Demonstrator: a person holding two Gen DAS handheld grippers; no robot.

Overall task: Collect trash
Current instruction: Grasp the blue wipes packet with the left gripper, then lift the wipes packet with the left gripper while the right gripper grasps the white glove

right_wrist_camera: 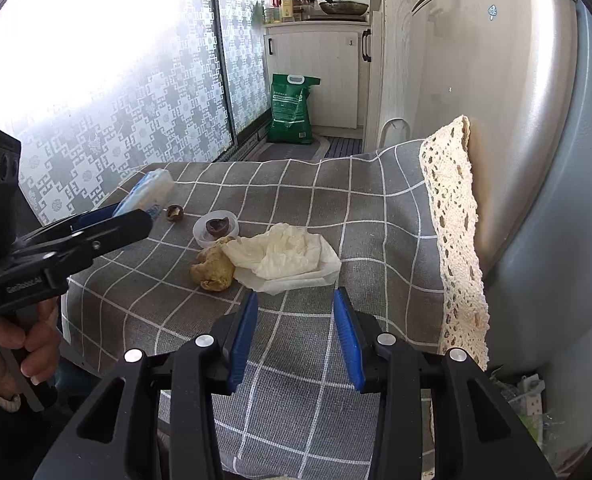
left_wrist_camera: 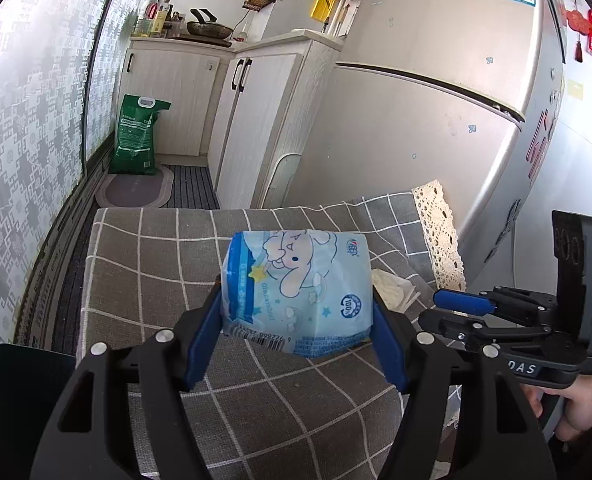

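My left gripper (left_wrist_camera: 296, 304) is shut on a light blue tissue pack (left_wrist_camera: 297, 288) with a cartoon print, held above the grey checked tablecloth (left_wrist_camera: 144, 280). The pack also shows in the right wrist view (right_wrist_camera: 152, 194), at the left. My right gripper (right_wrist_camera: 294, 300) is open and empty, just in front of a crumpled white tissue (right_wrist_camera: 288, 258). A yellowish crumpled lump (right_wrist_camera: 212, 268) touches the tissue's left side. Behind it stands a small white cup (right_wrist_camera: 216, 230) with a dark scrap inside, and a brown shell piece (right_wrist_camera: 174, 213) lies to its left.
A silver fridge (left_wrist_camera: 435, 92) stands right of the table, with a lace cloth edge (right_wrist_camera: 451, 216) against it. White cabinets (left_wrist_camera: 256, 120), a green bag (left_wrist_camera: 136, 136) and floor mats lie beyond. A patterned window wall (right_wrist_camera: 136, 100) runs along the left.
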